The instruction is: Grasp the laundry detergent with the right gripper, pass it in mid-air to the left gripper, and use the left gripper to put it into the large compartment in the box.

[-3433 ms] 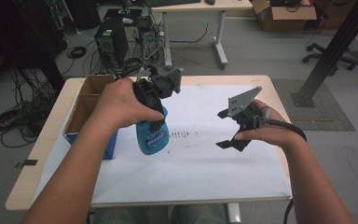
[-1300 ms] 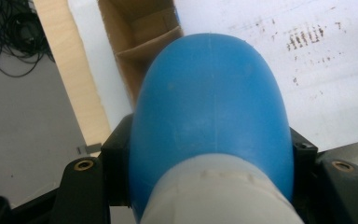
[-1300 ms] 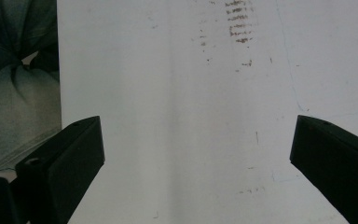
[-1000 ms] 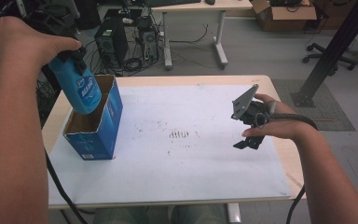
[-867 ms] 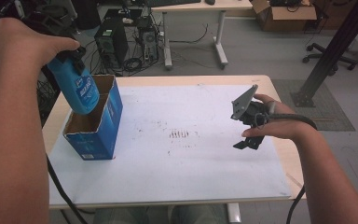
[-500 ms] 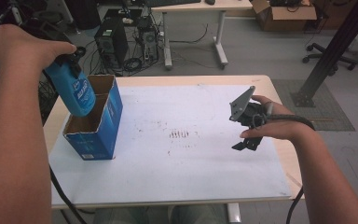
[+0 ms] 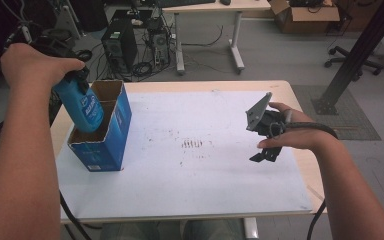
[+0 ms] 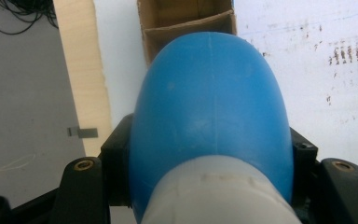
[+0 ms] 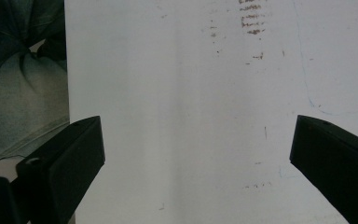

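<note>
Pale wooden table (image 7: 300,100) under a white, brown-flecked sheet (image 7: 205,170), carrying an open blue cardboard box with a divider (image 7: 111,131) just below the left fingers. Blue plastic spray bottle with a white collar (image 7: 82,107) pinched between the fingers of the left gripper (image 8: 209,154), base dipped into the box's near compartment, probably for stowing upright. Left forearm raised, hand (image 7: 32,65) high over the box. Right gripper (image 7: 266,131) hovering well aside over bare sheet, fingers (image 9: 67,154) spread wide, holding nothing, apparently waiting.
</note>
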